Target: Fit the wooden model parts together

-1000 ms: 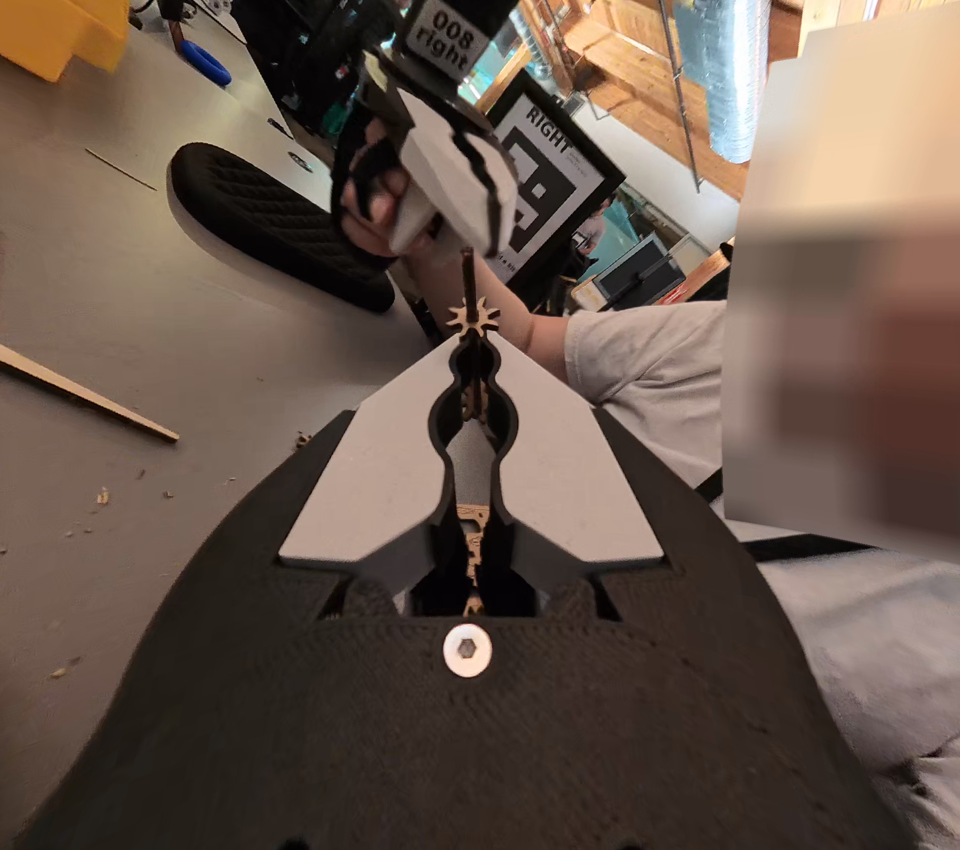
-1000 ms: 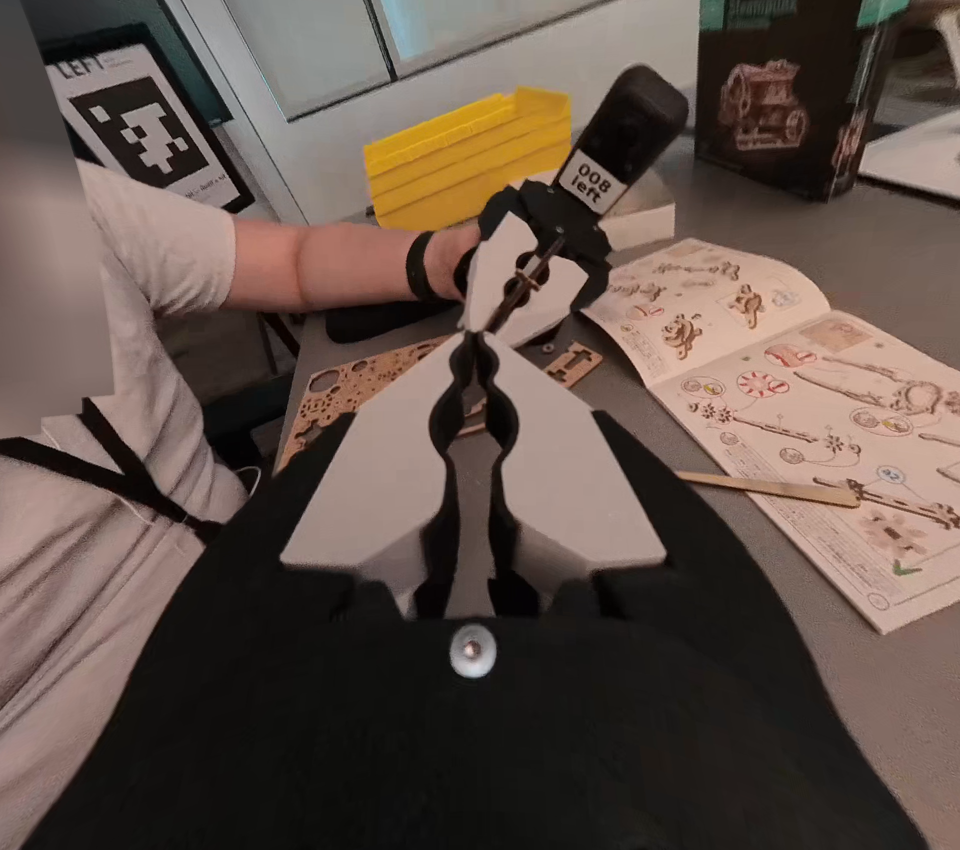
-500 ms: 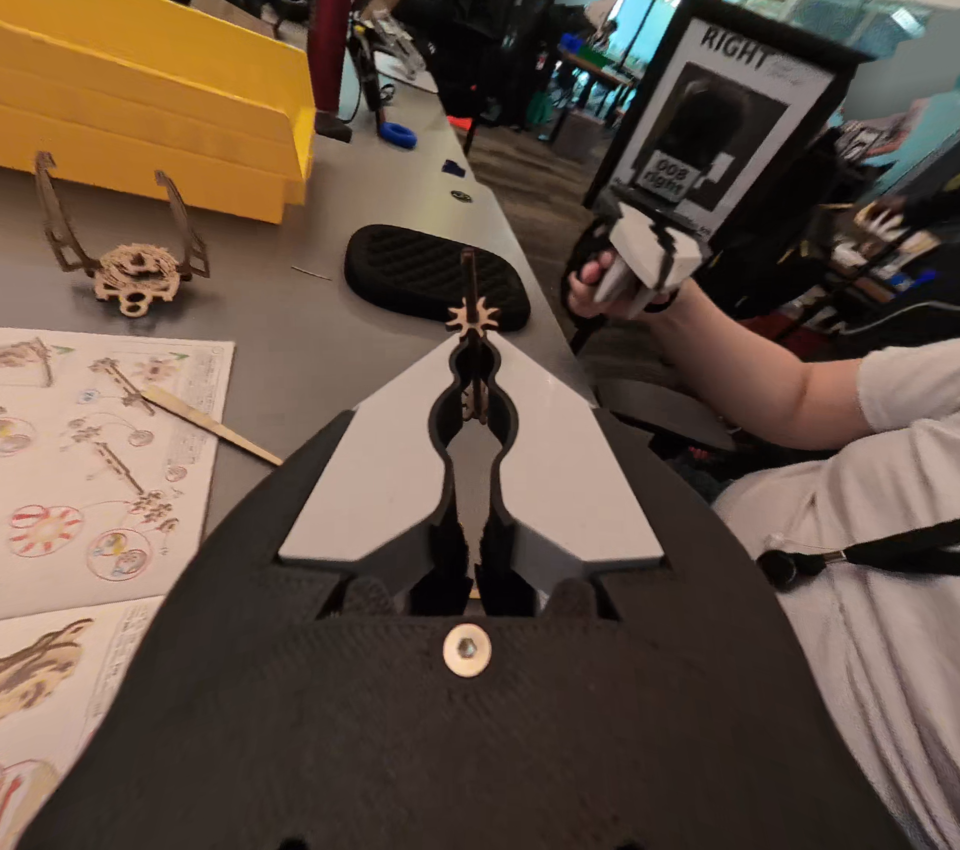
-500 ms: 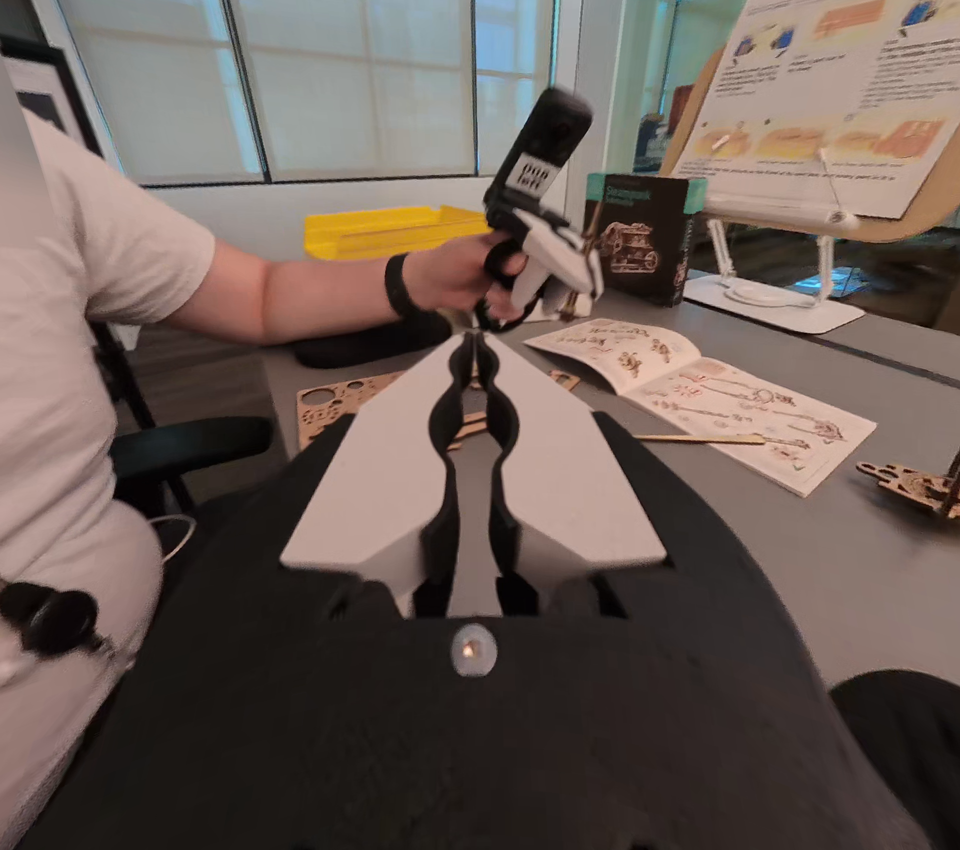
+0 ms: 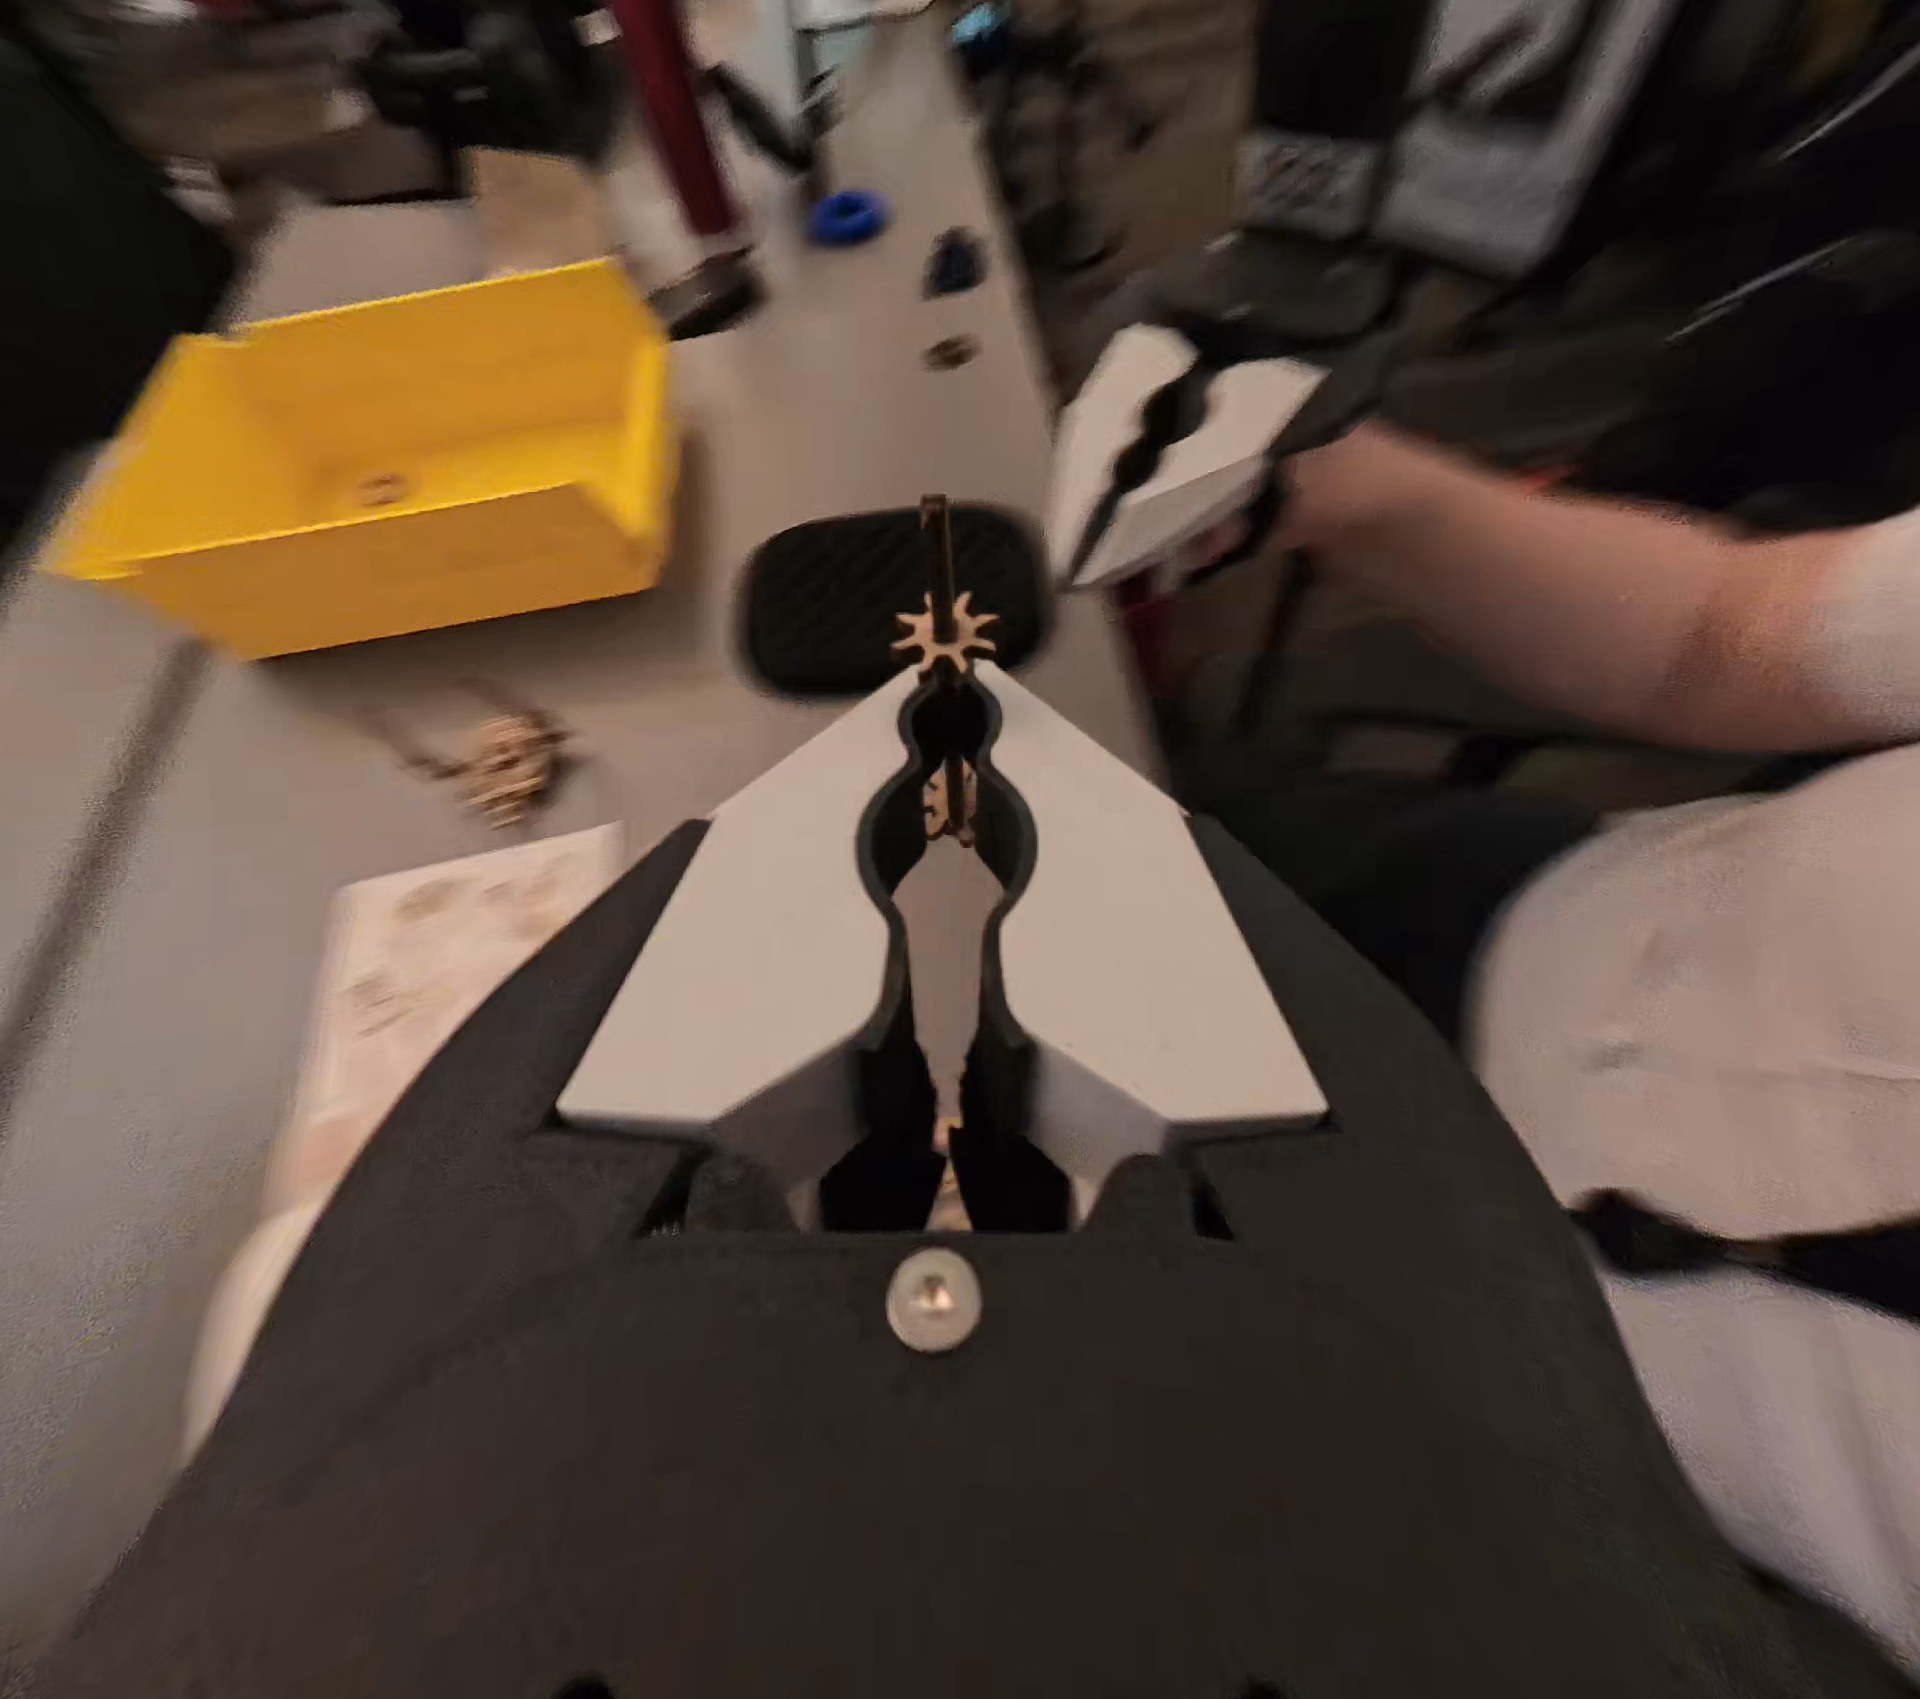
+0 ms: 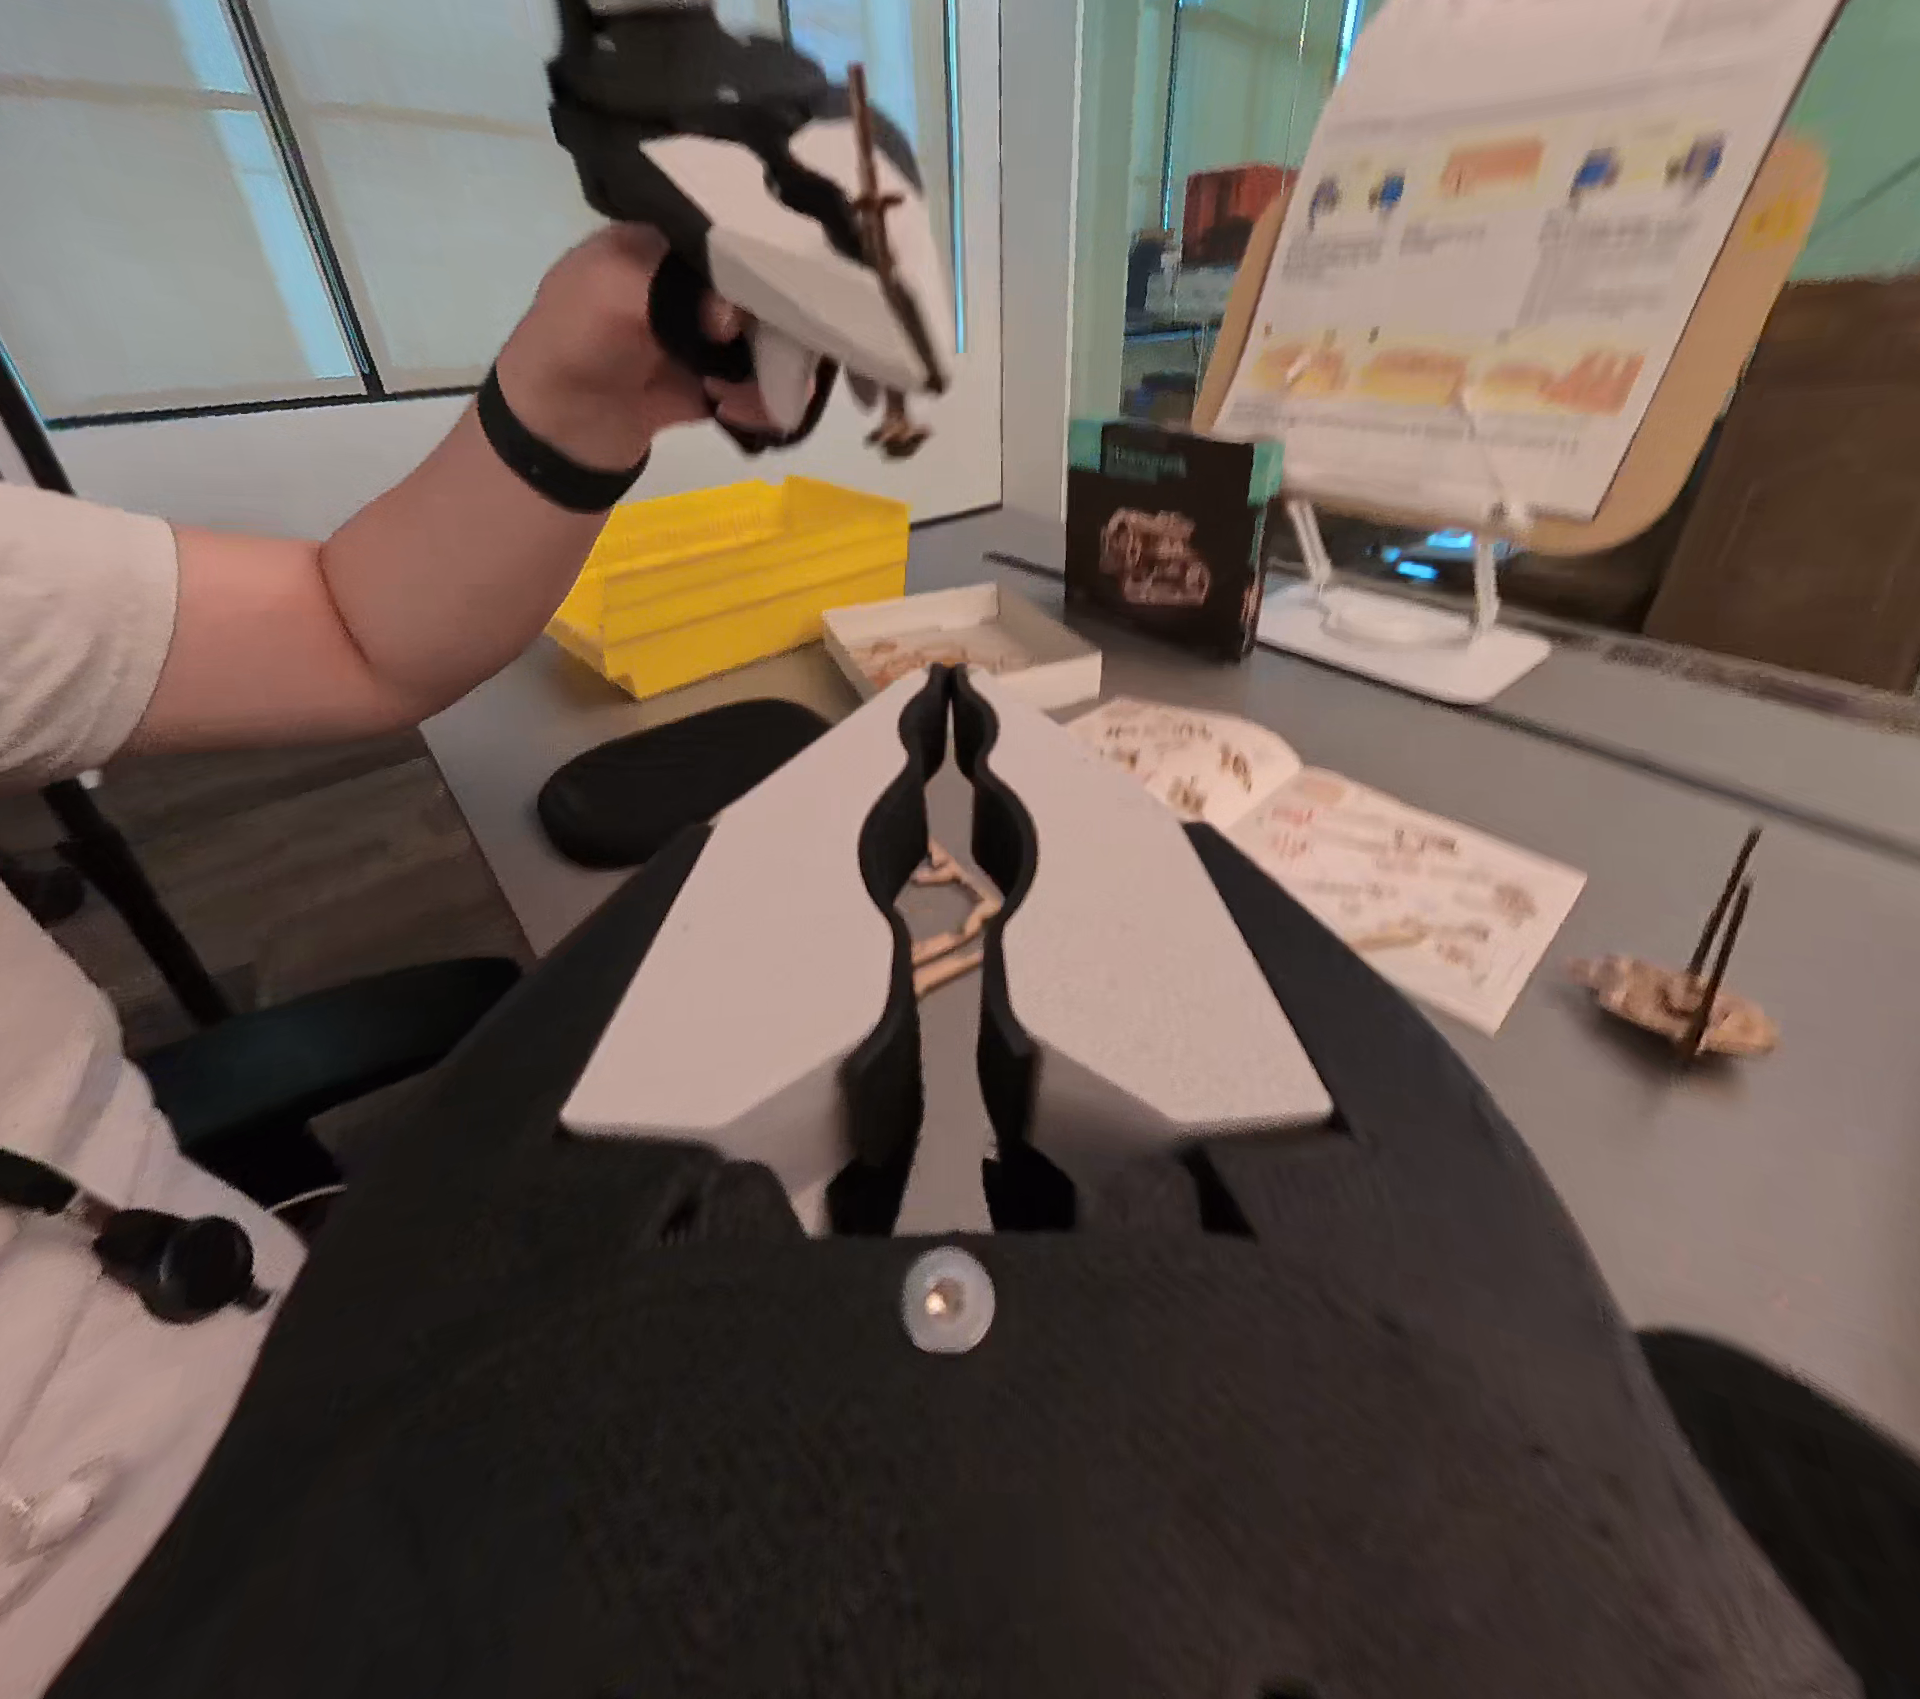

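We note the left gripper with its jaws pinching a thin wooden axle that carries a small toothed gear; the gear sits just ahead of the jaw tips and the rod runs back between them, a second small toothed piece showing in the gap behind the tips. In the right wrist view the same gripper is lifted well above the grey table, the axle nearly upright, presumably so the sub-assembly stays clear of the clutter below while being carried. The right gripper has its jaws pressed together at the tips with nothing between them; it appears free, likely waiting to pick the mating part. Beyond its jaws lie the open instruction booklet, a shallow tray of parts, the yellow bin and a black pad; off to the right of the jaws stands a partly built wooden assembly. Through the gap between the right jaws we see pale wooden pieces on the table. Left view is motion-blurred, so finer detail is uncertain.
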`<move>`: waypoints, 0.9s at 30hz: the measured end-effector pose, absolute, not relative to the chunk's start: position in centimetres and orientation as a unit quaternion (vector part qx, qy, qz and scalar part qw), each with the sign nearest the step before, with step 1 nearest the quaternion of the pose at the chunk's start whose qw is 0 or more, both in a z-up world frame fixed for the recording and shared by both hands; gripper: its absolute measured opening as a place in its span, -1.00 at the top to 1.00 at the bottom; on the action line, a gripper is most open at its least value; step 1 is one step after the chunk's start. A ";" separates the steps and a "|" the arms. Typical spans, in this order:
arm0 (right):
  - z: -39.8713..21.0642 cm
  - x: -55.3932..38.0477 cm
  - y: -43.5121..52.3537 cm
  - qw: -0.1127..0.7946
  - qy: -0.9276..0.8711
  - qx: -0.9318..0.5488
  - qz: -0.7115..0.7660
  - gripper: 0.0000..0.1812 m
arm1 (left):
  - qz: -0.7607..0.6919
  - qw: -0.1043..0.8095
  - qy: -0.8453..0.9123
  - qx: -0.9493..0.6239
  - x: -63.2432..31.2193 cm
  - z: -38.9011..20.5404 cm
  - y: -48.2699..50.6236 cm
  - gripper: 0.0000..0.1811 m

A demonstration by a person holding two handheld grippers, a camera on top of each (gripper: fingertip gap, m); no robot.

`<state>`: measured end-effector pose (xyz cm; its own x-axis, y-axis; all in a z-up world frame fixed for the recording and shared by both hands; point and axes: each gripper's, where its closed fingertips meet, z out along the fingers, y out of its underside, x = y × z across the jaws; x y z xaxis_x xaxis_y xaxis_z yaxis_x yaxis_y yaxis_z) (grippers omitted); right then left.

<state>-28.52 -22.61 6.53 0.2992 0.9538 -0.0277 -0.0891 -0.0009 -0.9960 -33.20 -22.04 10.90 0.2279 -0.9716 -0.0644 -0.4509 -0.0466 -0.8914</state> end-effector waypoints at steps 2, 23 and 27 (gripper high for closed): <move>9.4 -28.8 -23.1 0.594 -0.414 -0.534 0.437 0.98 | -0.389 0.391 0.522 -0.650 -32.8 12.9 -24.0 1.00; 23.1 -36.3 -32.4 0.609 -0.650 -0.290 0.350 0.73 | -0.483 0.337 0.482 -0.649 -32.9 19.5 -32.8 1.00; 22.8 -36.5 -33.0 0.596 -0.656 -0.288 0.362 0.76 | -0.441 0.363 0.488 -0.660 -33.1 19.3 -32.6 1.00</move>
